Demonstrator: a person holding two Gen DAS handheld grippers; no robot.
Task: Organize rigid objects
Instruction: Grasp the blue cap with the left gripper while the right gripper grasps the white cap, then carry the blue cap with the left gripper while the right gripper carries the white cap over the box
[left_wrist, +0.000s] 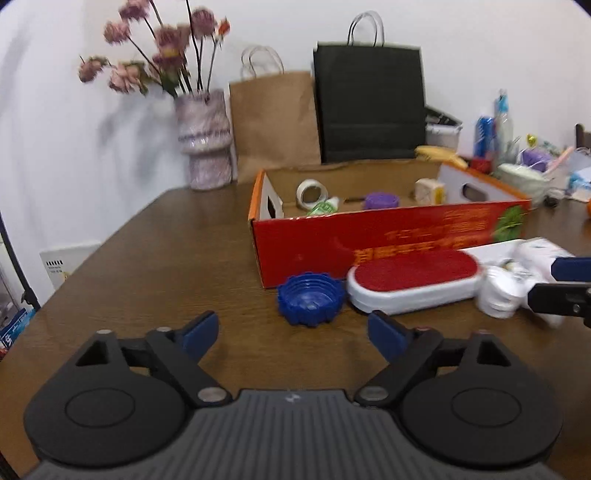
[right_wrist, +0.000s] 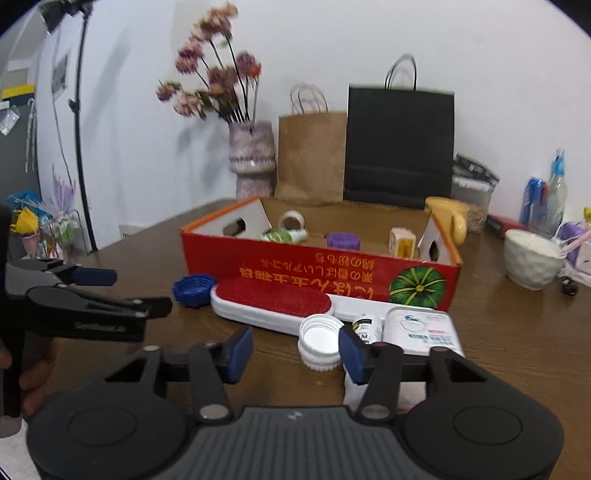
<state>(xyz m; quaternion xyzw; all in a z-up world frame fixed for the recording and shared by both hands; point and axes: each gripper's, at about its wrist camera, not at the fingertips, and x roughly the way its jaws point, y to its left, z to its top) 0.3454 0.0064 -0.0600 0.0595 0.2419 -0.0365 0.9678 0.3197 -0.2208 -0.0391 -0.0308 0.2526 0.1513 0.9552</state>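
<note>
While both views are a bit motion-blurred, layout is readable. Red cardboard box (right_wrist: 317, 260) sits open-topped on the brown wooden table (left_wrist: 155, 266), long axis running left-right across both views. Inside it: tape roll (left_wrist: 312, 192), purple cap (left_wrist: 381, 200), a small green-and-white bottle (right_wrist: 284, 235) lying on its side, and a small cream cube-shaped item (right_wrist: 402, 240).

Lint brush (right_wrist: 273, 304), white body with red pad facing up, lies flat just in front of the box wall, long axis roughly parallel to the box; its white handle points to the right in the picture. Blue cap (left_wrist: 311, 298) sits open side up at the brush's left end, near it, contact unclear. White cap (right_wrist: 320, 341) open side up, next to a small bottle (right_wrist: 366, 328) and a white tin (right_wrist: 423, 330).

Left gripper (left_wrist: 291, 334): jaws wide, nothing between them, blue cap just ahead. Right gripper (right_wrist: 295, 350): jaws at moderate width, empty; the white cap looks to sit just beyond the pads, probably not touched.

Back of table: vase (right_wrist: 253, 162) with dried flowers, brown paper bag (right_wrist: 312, 155), black paper bag (right_wrist: 400, 147), white wall behind. White bowl (right_wrist: 532, 258) and clutter to the right.
</note>
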